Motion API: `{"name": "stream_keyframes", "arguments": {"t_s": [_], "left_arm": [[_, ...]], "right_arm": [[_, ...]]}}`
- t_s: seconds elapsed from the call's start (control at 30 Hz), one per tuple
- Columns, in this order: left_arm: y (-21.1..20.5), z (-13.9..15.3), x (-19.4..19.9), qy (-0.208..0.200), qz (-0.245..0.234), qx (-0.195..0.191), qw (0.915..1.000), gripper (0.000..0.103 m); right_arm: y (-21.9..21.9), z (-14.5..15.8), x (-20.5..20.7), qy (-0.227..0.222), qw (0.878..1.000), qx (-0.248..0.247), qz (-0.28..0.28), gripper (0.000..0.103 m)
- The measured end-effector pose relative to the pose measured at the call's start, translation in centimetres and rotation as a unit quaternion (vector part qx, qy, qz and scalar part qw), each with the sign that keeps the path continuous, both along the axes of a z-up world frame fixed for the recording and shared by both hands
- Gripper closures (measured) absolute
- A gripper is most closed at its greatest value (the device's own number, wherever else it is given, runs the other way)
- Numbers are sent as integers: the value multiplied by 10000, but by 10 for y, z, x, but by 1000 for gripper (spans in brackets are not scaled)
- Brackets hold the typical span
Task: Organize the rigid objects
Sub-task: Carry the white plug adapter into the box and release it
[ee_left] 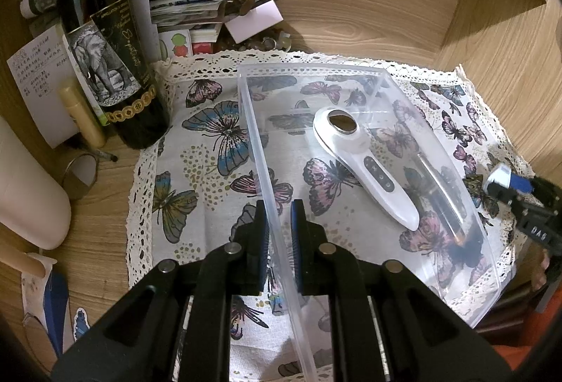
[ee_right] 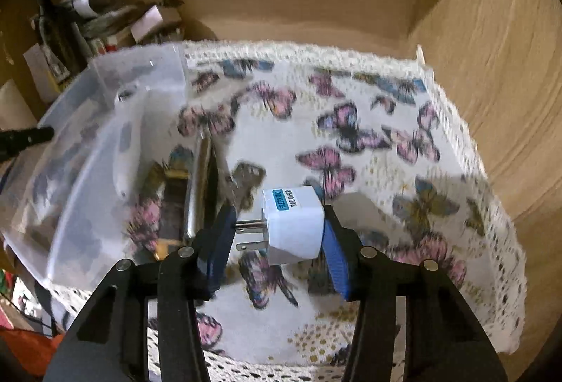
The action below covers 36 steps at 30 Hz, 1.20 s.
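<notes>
A wooden bench (ee_left: 368, 6) with wooden walls behind and at the side carries a cloth (ee_left: 196, 136) printed with butterflies and edged with lace.

The left gripper (ee_left: 280, 241) has its fingers narrow, one on each side of the near wall of a clear plastic box (ee_left: 260, 150); the wall stands in the small gap between them, but I cannot tell whether the pads press on it. The box stands on the cloth. Inside it lie a white handheld device (ee_left: 365, 164) with a round metal head and a dark pen-like thing (ee_left: 439, 192) just beside it.

The right gripper (ee_right: 277, 234) holds a white plug adapter (ee_right: 293, 224) between its blue fingers (ee_right: 335, 252). One finger presses on the flat back of the adapter, the other one on the ends of its metal prongs. The adapter is above the cloth, just beside the right wall of the box.

Left of the cloth stand a dark wine bottle (ee_left: 105, 58) and a pile of papers (ee_left: 175, 6).
</notes>
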<state>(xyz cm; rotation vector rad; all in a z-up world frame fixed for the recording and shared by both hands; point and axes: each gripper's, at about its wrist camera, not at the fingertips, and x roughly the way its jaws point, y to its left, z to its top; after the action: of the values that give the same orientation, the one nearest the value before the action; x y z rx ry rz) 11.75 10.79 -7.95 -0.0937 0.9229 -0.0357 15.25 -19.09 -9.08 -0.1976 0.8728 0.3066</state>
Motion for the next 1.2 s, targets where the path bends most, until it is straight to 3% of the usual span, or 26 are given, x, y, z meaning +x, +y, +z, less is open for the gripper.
{"name": "stream_keyframes", "arguments": {"t_s": [0.37, 0.6, 0.8, 1.2], "left_arm": [[2, 0, 1, -17, 27, -76, 10000, 92], [2, 0, 1, -15, 29, -72, 10000, 92], [2, 0, 1, -22, 32, -31, 10000, 92], [3, -1, 1, -22, 31, -56, 10000, 92]], "right_arm": [[45, 52, 11, -775, 9946, 109, 686, 58], [86, 69, 14, -975, 9862, 235, 1318, 58], [117, 71, 16, -903, 9800, 309, 1745, 58], [165, 43, 27, -366, 9712, 22, 2356, 58]]}}
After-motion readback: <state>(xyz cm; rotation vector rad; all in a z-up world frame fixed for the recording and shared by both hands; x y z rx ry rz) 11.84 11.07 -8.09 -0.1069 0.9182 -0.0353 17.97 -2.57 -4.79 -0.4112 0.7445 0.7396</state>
